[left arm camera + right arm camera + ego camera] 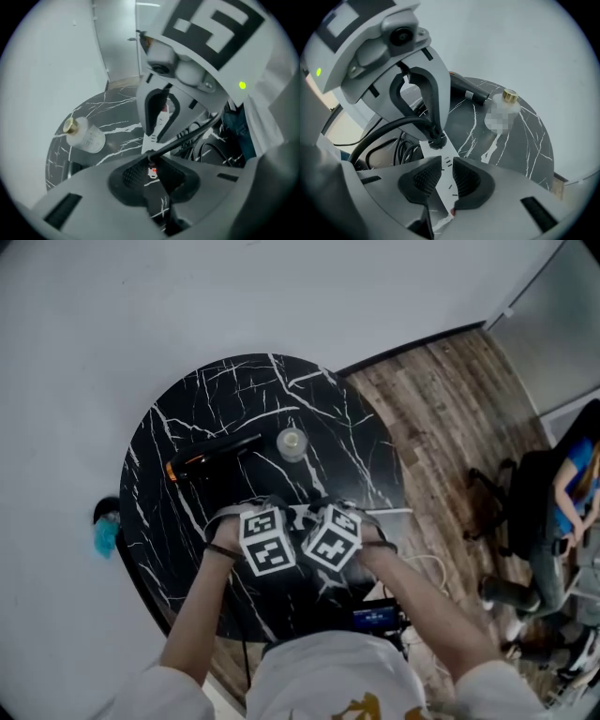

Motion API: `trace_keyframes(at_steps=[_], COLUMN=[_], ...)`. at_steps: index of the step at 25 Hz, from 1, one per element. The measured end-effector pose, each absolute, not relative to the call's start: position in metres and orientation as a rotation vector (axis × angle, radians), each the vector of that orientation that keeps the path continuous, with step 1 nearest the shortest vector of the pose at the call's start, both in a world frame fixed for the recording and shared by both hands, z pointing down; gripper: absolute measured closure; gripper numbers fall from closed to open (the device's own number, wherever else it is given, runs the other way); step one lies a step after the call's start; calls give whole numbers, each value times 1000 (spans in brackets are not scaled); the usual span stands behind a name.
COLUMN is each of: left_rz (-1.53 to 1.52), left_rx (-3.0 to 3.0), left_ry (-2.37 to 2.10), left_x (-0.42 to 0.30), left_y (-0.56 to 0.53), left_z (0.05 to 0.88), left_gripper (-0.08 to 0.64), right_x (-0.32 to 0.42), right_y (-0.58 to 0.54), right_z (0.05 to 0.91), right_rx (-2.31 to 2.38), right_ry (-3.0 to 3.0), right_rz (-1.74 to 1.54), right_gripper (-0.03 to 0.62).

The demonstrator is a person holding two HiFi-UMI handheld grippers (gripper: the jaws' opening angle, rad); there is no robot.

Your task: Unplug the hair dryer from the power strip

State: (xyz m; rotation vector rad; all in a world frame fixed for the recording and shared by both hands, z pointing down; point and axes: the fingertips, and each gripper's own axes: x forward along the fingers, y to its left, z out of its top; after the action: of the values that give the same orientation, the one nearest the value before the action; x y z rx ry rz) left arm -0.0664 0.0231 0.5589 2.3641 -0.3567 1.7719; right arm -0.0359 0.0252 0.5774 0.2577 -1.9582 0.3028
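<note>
On the round black marble table (234, 390) lies a white power strip (442, 185). A black plug (436, 139) with its black cord (384, 129) sits in it. My left gripper (435, 135) is shut on that plug, and the cord (187, 138) runs off to the right from its jaws (151, 171). My right gripper (443, 178) is shut on the strip, one pad on each long side. Both grippers (277, 507) (323, 509) point steeply down, side by side. The black hair dryer (211, 457) lies at the table's far left, apart from both.
A small clear bottle (292, 442) with a gold cap stands just beyond the grippers. Loose black cables (401, 152) hang past the table's near edge. A person sits on an office chair (525, 493) far right on the wood floor. A teal object (105, 536) lies left of the table.
</note>
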Motion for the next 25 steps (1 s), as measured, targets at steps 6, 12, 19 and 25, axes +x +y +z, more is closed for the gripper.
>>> trace_keyframes(at_steps=[6, 12, 19, 25], left_rz=[1784, 1873, 1704, 1744], left_rx=[2359, 2354, 2325, 2319], left_ry=[-327, -317, -349, -334], left_x=[-66, -67, -69, -69], left_y=[25, 25, 21, 24], left_z=[562, 558, 558, 560], left_gripper=[512, 513, 512, 512], right_x=[-36, -38, -39, -39], right_y=[25, 23, 21, 22], right_z=[577, 578, 578, 577], right_rx=[270, 276, 289, 311], right_ry=[-1963, -1972, -1977, -1986], right_rz=[304, 316, 310, 323], right_gripper=[515, 516, 517, 518])
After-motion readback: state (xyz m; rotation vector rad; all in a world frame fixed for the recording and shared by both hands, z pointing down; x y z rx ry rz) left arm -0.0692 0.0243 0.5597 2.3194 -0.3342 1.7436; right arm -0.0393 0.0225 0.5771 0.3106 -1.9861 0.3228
